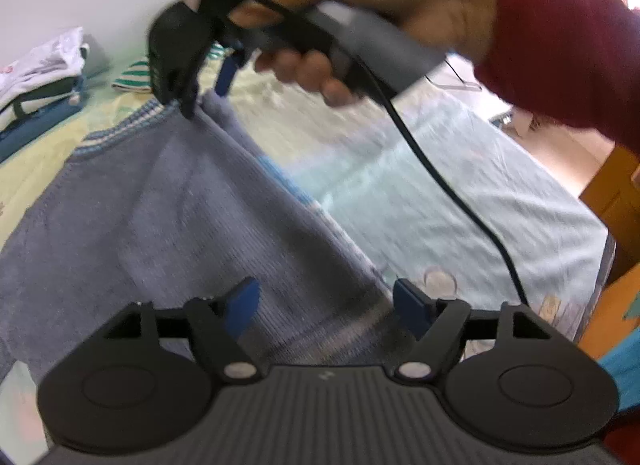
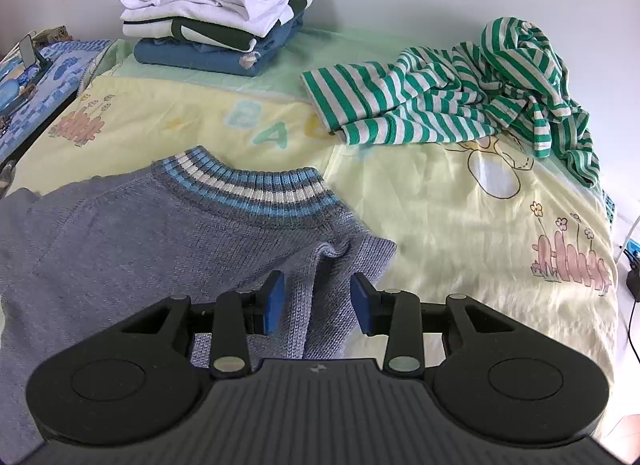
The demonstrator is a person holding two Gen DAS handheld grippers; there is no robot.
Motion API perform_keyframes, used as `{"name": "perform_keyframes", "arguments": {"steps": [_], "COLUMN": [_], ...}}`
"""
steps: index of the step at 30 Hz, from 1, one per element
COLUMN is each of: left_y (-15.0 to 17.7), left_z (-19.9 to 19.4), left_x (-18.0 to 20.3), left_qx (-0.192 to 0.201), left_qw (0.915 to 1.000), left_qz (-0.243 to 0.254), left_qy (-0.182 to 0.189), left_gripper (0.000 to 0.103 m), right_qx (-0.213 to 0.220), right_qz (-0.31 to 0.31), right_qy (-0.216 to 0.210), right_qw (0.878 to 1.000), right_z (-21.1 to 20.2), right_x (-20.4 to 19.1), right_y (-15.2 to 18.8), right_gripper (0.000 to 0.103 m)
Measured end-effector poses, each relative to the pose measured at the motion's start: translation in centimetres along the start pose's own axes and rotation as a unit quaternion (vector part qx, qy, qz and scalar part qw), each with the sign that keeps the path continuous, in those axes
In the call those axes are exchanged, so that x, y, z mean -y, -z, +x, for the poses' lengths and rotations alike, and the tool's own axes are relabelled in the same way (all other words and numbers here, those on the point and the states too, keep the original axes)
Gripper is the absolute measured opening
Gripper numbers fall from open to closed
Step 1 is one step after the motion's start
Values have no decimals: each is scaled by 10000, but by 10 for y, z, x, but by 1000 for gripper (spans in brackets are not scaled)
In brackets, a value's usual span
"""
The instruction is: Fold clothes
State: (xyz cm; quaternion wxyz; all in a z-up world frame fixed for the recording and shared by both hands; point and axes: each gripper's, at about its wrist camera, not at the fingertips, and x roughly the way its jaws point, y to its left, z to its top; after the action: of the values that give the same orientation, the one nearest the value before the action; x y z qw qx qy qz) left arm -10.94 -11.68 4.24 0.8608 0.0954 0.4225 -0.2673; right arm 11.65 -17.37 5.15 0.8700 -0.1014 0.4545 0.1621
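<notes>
A grey-blue knit sweater (image 2: 120,225) with a blue-and-white striped collar (image 2: 248,183) lies on the bed. My right gripper (image 2: 318,301) is open, its blue pads on either side of a raised fold at the sweater's shoulder. In the left wrist view the sweater (image 1: 160,217) stretches ahead, and the right gripper (image 1: 200,85) sits at its shoulder near the collar. My left gripper (image 1: 324,309) is open, its pads straddling the sweater's ribbed hem edge.
A stack of folded clothes (image 2: 216,13) stands at the back by the wall. A crumpled green-and-white striped garment (image 2: 460,93) lies at the back right. The yellow printed bedsheet (image 2: 460,225) covers the bed. A cable (image 1: 460,193) trails from the right gripper.
</notes>
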Motion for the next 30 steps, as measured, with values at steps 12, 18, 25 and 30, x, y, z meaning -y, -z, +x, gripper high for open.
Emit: {"name": "perform_keyframes", "arguments": {"steps": [12, 18, 25, 30], "left_y": [-9, -13, -12, -9], "left_z": [3, 5, 27, 29], "left_x": [-3, 15, 25, 25], "left_qx": [-54, -45, -399, -366], "left_qw": [9997, 9991, 9977, 9980], "left_qz": [-218, 98, 273, 308], "left_qy": [110, 419, 479, 407], "left_gripper": [79, 80, 73, 62], "right_qx": [-11, -24, -23, -84], "right_qz": [-5, 250, 278, 620], "right_qy": [-71, -469, -505, -827], "right_qw": [10000, 9986, 9983, 9946], "right_z": [6, 10, 11, 16], "right_x": [1, 15, 26, 41], "right_y": [-1, -4, -5, -3], "right_gripper": [31, 16, 12, 21]}}
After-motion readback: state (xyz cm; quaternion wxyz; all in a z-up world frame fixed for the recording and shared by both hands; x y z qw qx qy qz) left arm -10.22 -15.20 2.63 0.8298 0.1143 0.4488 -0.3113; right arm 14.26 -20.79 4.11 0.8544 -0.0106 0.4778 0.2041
